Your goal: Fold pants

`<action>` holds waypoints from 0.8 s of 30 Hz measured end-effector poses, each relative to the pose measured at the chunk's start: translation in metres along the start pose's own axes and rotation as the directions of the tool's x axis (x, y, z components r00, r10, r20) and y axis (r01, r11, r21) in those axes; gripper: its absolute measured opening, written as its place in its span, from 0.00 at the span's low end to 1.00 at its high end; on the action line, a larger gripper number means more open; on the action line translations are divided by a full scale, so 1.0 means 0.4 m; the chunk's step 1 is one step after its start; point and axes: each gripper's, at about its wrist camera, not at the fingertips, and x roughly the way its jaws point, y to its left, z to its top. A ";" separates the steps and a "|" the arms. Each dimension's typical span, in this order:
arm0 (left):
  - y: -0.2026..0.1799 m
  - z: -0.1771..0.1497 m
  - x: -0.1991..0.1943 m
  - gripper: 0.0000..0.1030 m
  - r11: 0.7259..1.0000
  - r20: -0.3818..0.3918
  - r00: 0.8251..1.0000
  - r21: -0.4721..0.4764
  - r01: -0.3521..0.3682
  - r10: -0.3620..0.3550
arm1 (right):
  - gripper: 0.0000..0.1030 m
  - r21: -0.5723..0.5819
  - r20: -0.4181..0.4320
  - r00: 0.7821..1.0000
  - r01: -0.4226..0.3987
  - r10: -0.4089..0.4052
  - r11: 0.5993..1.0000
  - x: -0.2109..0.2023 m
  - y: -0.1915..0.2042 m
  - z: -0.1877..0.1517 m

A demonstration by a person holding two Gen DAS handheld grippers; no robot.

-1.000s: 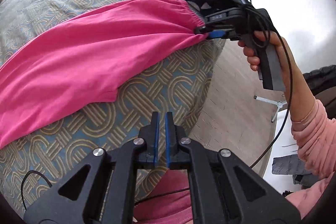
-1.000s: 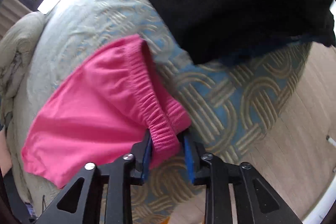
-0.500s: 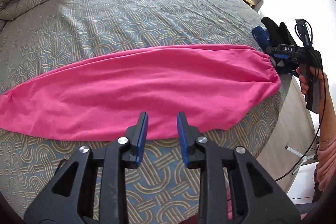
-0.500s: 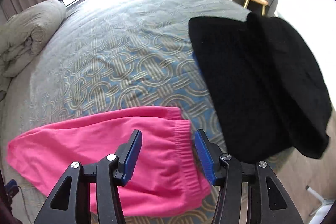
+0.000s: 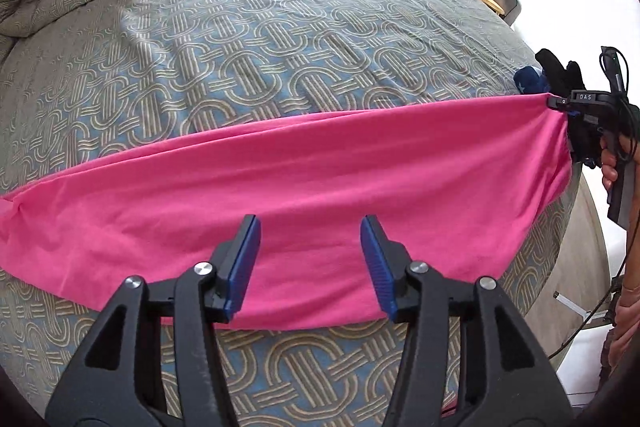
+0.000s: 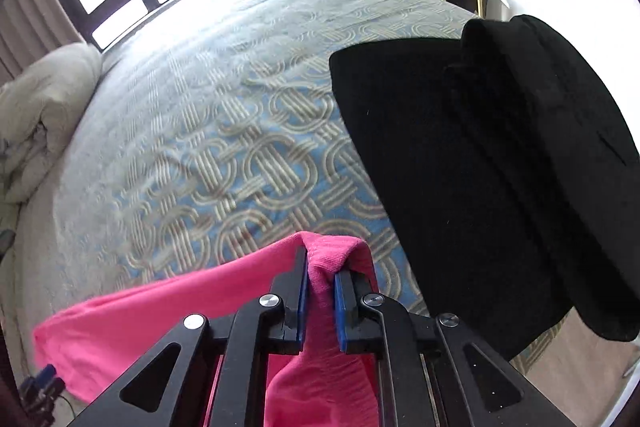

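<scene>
A second ago the right gripper [image 6: 320, 277] sat loosely around the waistband of the pants [image 5: 320, 187], then let go and spread above it; its jaws have just been closing and now pinch the bunched waistband, lifting that end off the bed [image 5: 280, 47]. The left gripper [image 5: 310, 259], shut before, has just been opening and hangs spread over the pants' near edge, seemingly without touching. The pants now lie stretched straighter across the bed.
</scene>
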 end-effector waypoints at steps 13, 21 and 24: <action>0.340 -0.165 -0.138 0.64 0.936 0.017 0.982 -0.305 -0.175 0.189 | 0.31 -0.052 -0.034 0.977 0.210 -0.212 0.976 -0.009 0.029 0.008; 0.701 -0.330 -0.239 0.64 0.696 0.048 0.961 -0.699 -0.162 0.272 | 0.52 -0.386 -0.032 0.997 -0.073 0.066 0.920 -0.118 0.455 -0.082; 0.804 -0.376 -0.250 0.64 0.625 0.060 0.955 -0.768 -0.143 0.292 | 0.52 -0.508 -0.162 0.971 -0.235 0.176 0.829 -0.092 0.665 -0.178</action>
